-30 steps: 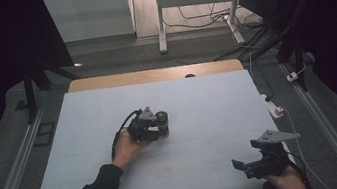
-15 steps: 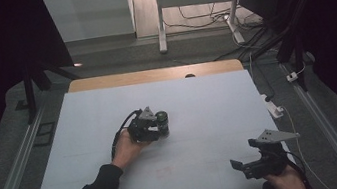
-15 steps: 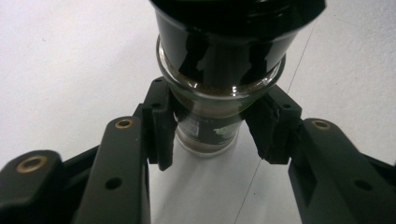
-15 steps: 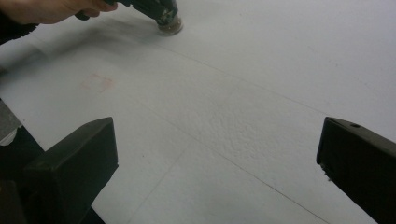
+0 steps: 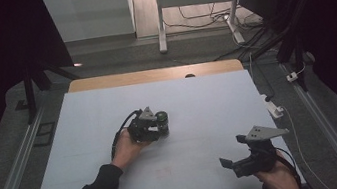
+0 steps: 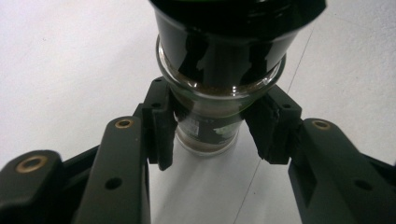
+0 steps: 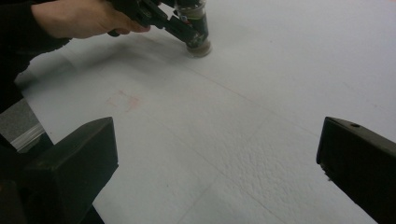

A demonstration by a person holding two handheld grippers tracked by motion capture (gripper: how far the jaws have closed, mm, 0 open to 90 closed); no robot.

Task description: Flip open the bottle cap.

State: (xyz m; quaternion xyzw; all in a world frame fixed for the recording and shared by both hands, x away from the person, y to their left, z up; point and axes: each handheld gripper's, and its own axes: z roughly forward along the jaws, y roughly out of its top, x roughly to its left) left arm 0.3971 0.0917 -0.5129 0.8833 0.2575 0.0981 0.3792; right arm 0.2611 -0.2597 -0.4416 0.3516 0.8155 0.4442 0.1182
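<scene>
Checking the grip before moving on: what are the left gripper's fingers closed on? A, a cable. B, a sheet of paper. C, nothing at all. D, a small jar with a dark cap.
D: in the left gripper view, the left gripper has its fingers pressed on both sides of the jar, just under its dark cap.

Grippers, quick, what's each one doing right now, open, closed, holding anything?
Left gripper: closed on the small glass jar with a dark cap, standing on the white table.
Right gripper: open, holding nothing.
</scene>
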